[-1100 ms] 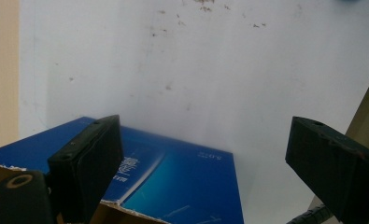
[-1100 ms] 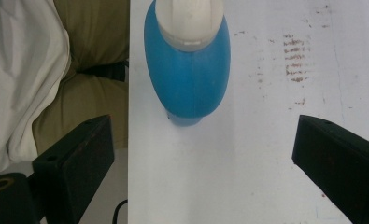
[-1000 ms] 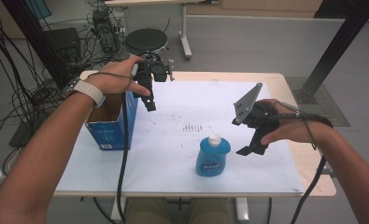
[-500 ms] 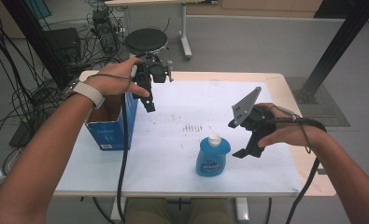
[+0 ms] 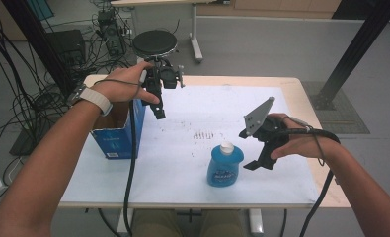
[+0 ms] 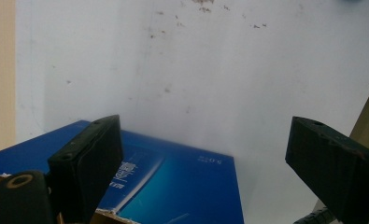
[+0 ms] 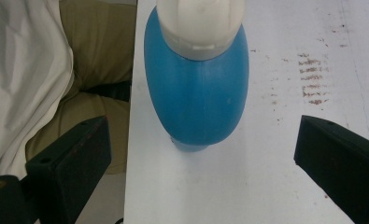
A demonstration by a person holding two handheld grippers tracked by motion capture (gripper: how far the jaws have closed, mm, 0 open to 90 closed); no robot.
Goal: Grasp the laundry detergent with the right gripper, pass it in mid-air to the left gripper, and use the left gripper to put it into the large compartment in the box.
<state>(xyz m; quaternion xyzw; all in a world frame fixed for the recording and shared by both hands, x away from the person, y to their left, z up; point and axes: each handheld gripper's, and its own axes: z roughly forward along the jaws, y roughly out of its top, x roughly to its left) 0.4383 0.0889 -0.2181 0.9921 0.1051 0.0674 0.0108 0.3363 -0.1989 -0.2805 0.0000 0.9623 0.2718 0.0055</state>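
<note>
The right tool [image 5: 252, 153], its jaws spread wide and gripping nothing, hangs just right of the upright blue plastic bottle with a white cap [image 5: 224, 165] near the counter's near edge, while the left tool [image 5: 159, 109], equally wide and empty, hovers beside the blue cardboard box [image 5: 118, 138] at far left.

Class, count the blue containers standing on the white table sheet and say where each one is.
2. A blue bottle with a white cap stands near the front edge, just left of the right gripper. An open blue box stands at the left edge, below the left gripper.
</note>
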